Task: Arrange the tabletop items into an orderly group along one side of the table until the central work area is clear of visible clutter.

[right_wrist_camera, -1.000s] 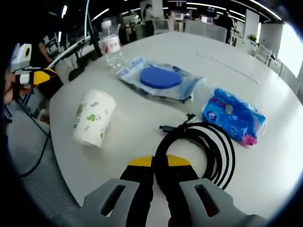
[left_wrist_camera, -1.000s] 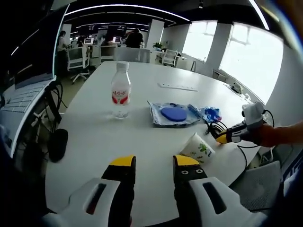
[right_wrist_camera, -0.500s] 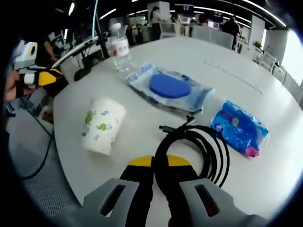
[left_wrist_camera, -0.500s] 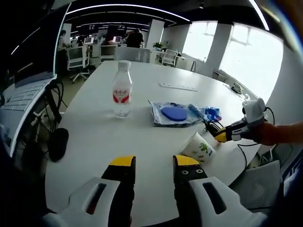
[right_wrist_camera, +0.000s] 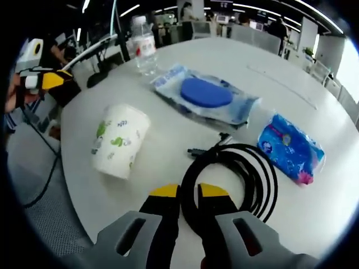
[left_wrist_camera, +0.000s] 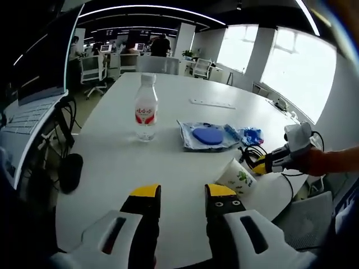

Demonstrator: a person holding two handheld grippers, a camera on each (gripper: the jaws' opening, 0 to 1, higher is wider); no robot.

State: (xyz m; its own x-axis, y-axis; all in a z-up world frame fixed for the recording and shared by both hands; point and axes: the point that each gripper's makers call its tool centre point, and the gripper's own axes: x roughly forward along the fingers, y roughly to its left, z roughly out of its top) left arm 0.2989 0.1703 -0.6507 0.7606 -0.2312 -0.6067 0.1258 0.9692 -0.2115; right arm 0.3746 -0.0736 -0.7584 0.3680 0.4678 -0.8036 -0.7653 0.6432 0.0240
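Black cable [right_wrist_camera: 233, 176], coiled, lies at the near edge of the white surface [right_wrist_camera: 314, 84], and the right gripper [right_wrist_camera: 189, 191] has its jaws pinching the near arc of the coil. Grip looks thin: only one or two strands sit between the yellow tips, so I'd guess the coil will sag or unwind if lifted fast.

Left gripper [left_wrist_camera: 179, 193] hangs over the opposite near edge, jaws spread, holding nothing.

Other clutter: paper cup [right_wrist_camera: 116, 140] on its side just beside the cable; blue tissue pack [right_wrist_camera: 291, 148] on the cable's other side, apart from it; clear bag with a blue disc [right_wrist_camera: 206, 98] toward the middle; water bottle [right_wrist_camera: 144, 45] upright, farther in.

For this step:
- Drag the coil low along the surface rather than lifting it, so the loops stay stacked.
- Watch the loose plug end [right_wrist_camera: 208, 147]; it points toward the bag and could snag it.
- Keep the path clear of the cup, it'll roll on contact.
- Set the coil down flat by the edge before letting go.

Left gripper could take the cup meanwhile.
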